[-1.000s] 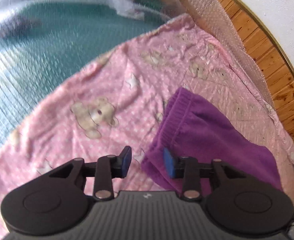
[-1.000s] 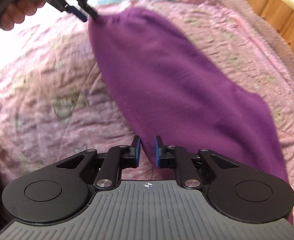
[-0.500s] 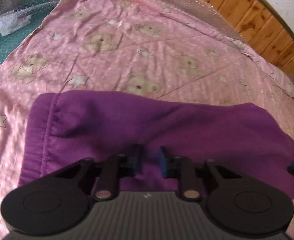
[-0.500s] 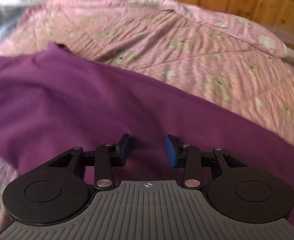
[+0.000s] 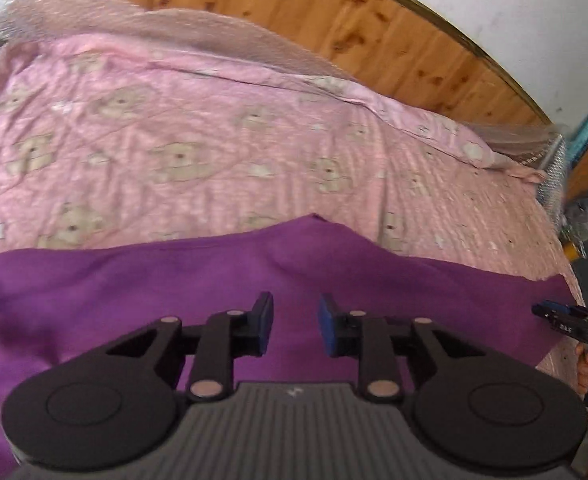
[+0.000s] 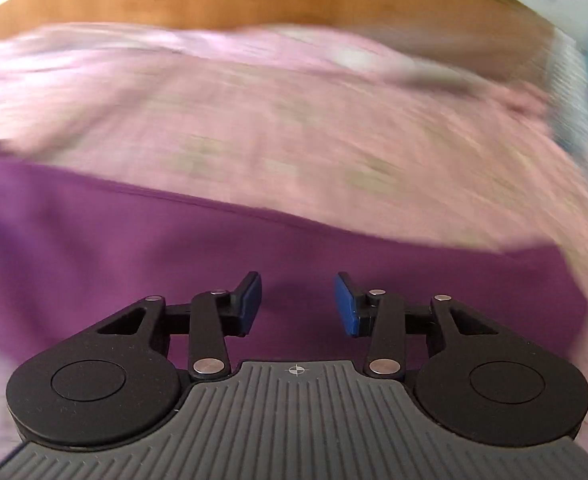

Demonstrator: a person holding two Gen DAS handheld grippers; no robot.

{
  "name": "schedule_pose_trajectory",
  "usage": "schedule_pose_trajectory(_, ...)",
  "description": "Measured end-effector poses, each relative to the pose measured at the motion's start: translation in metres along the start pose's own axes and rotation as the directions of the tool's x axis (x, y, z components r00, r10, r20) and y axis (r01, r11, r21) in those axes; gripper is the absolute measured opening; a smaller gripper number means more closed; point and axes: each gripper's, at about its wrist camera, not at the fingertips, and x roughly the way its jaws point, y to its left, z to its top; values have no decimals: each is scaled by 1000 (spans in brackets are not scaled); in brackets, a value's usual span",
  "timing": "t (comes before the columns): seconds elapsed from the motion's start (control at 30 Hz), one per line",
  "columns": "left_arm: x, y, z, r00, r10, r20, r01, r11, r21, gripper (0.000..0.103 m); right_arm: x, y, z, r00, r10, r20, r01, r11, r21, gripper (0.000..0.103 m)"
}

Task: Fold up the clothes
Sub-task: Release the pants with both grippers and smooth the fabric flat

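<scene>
Both claws have swung around since a second ago and now face the wooden headboard (image 5: 373,36) across the purple garment (image 5: 174,280), which lies spread flat on the pink bear-print quilt (image 5: 214,140). Left claw (image 5: 296,325) and right claw (image 6: 297,304) are opening, nothing gripped. Only the left view shows the other claw and a hand (image 5: 587,372); the right view is blurred. No writing is readable.
</scene>
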Motion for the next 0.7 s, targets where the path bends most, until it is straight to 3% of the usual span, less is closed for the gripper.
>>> schedule_pose_trajectory(0.07, 25, -24, -1, 1000, -15, -14, 16, 999, 33, 25, 14, -40, -13, 997, -54, -48, 58, 996, 71, 42)
schedule_pose_trajectory(0.17, 72, -31, 2, 993, 94, -67, -93, 996, 18, 27, 3, -79, -33, 999, 27, -41, -21, 990, 139, 47)
schedule_pose_trajectory(0.2, 85, -23, 2, 984, 157, -90, -158, 987, -3, 21, -1, -92, -39, 998, 54, -37, -47, 986, 161, 47)
schedule_pose_trajectory(0.27, 91, -9, 7, 983, 173, -59, -177, 981, -76, 12, -10, -114, -44, 999, 45, -23, -40, 983, 182, 45)
schedule_pose_trajectory(0.33, 88, -5, 12, 978, 189, -85, -202, 963, -179, 11, -21, -139, -49, 1000, 19, 7, -20, 975, 222, 46)
schedule_pose_trajectory(0.4, 76, -21, 11, 968, 245, -60, -252, 953, -169, 29, -29, -175, -50, 998, -22, 62, 2, 953, 304, 53)
schedule_pose_trajectory(0.47, 65, -42, 6, 967, 253, -32, -255, 958, -133, 33, -27, -212, -51, 992, -80, 97, 36, 919, 392, 61)
schedule_pose_trajectory(0.53, 57, -65, -4, 968, 250, -36, -252, 958, -134, 34, -13, -245, -52, 993, -70, 92, 20, 888, 459, 64)
schedule_pose_trajectory(0.57, 54, -75, -9, 969, 244, -43, -247, 959, -140, 34, -4, -257, -51, 996, -20, 88, -25, 878, 477, 64)
schedule_pose_trajectory(0.63, 50, -92, -17, 971, 229, -65, -237, 957, -167, 34, 11, -273, -52, 987, 134, 83, -158, 851, 501, 54)
schedule_pose_trajectory(0.67, 48, -100, -21, 973, 220, -74, -230, 957, -178, 34, 13, -279, -51, 975, 202, 95, -222, 834, 505, 30)
schedule_pose_trajectory(0.7, 45, -111, -23, 978, 197, -66, -206, 962, -177, 34, 10, -280, -50, 964, 241, 116, -266, 827, 495, 15)
